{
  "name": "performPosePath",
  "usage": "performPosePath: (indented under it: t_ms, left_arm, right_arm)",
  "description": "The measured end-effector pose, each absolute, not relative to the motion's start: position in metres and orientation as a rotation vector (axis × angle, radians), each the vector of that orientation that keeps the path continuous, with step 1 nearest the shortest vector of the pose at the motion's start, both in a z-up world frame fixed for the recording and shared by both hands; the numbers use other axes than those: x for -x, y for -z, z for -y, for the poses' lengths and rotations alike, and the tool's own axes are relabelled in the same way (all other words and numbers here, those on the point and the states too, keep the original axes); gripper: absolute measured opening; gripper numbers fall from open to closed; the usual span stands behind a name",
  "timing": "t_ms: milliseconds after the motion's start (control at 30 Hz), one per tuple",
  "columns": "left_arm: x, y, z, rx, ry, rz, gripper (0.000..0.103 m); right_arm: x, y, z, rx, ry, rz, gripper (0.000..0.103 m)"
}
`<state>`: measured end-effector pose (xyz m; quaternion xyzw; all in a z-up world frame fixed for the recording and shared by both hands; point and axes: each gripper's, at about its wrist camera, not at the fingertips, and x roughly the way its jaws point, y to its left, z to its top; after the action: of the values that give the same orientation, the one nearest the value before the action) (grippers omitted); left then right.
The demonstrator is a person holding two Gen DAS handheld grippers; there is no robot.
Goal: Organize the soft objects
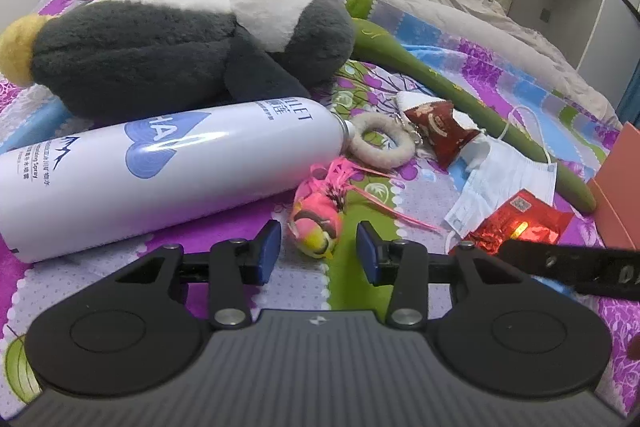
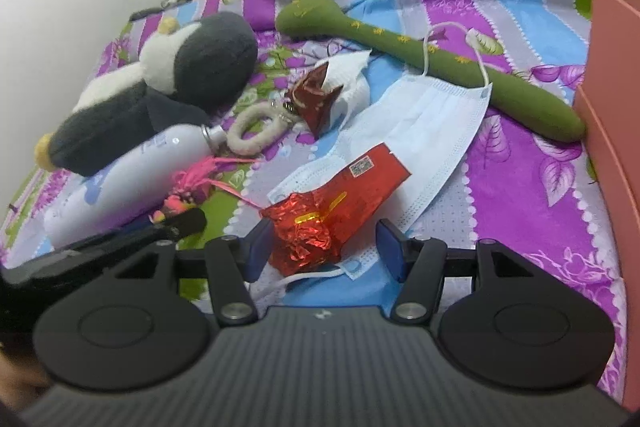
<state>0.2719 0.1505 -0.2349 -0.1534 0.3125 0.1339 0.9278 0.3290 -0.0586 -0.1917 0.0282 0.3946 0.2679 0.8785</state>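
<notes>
Cluttered bed [image 1: 472, 59]: penguin plush [image 1: 180, 43], bottle [image 1: 160, 163]

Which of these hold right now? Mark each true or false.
1. The spray can stands upright. False: it lies on its side.
2. The pink toy sits ahead of the left hand-held gripper, between its open jaws. True.
3. The right hand-held gripper faces the red foil packet. True.
4. The face mask lies under the penguin plush. False: they lie apart.
5. The green plush stick is in the box. False: it lies on the bed.
</notes>
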Motion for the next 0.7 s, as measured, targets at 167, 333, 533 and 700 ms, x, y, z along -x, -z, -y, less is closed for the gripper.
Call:
performPosePath:
  t_ms: [167, 333, 533, 700]
  left_arm:
    - [-0.269, 0.234, -0.157, 0.344, -0.273, -0.613, 0.033]
    - [-0.266, 0.23, -0.155, 0.336, -0.256, -0.596, 0.033]
    - [-0.259, 0.226, -0.149, 0.328, -0.232, -0.612, 0.033]
    - [-0.248, 0.217, -0.147, 0.344, -0.226, -0.62, 0.033]
  right_arm:
    - [-0.328, 0.195, 0.046, -0.012, -0.589, -0.814, 0.057]
    - [-0.322, 0.194, 0.041, 0.013, -0.58, -0.803, 0.046]
    - [-0.309, 0.185, 0.042, 0.01, -0.58, -0.783, 0.045]
    - [-0.301, 0.174, 0.05, -0.008, -0.573, -0.761, 0.045]
